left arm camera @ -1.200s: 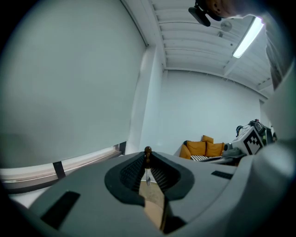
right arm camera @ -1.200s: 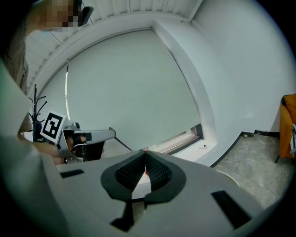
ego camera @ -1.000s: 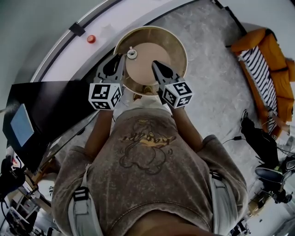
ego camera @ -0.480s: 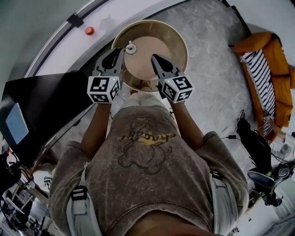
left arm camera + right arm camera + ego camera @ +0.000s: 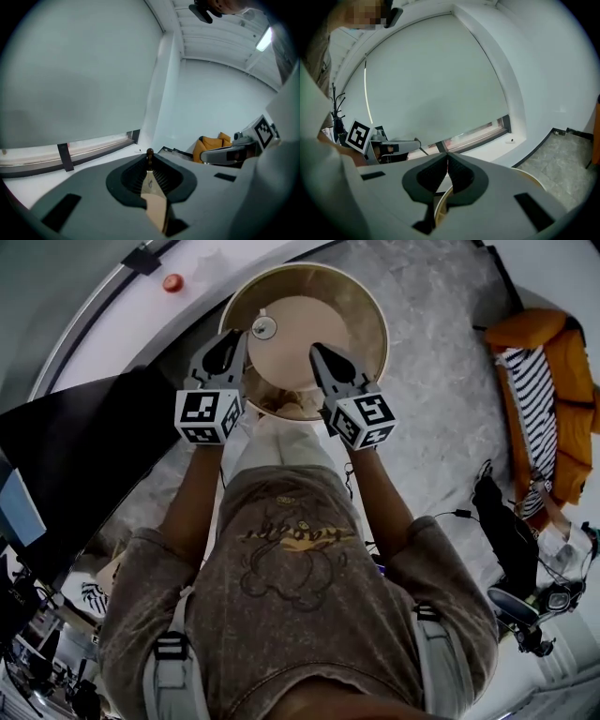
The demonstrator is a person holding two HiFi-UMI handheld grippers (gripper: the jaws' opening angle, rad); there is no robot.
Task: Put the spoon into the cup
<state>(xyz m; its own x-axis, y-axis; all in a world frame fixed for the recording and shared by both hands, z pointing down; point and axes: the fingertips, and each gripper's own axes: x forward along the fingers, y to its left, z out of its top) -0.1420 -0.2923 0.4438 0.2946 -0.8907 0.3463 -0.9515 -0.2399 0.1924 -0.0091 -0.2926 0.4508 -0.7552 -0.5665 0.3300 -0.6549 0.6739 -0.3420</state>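
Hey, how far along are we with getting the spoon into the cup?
Done: the spoon is picked up, clamped in the left gripper. In hand: that gripper is over the table, its tips right beside the cup. Left: the spoon does not appear to be in the cup yet, so it has to go in and be released. The right gripper is shut and empty.
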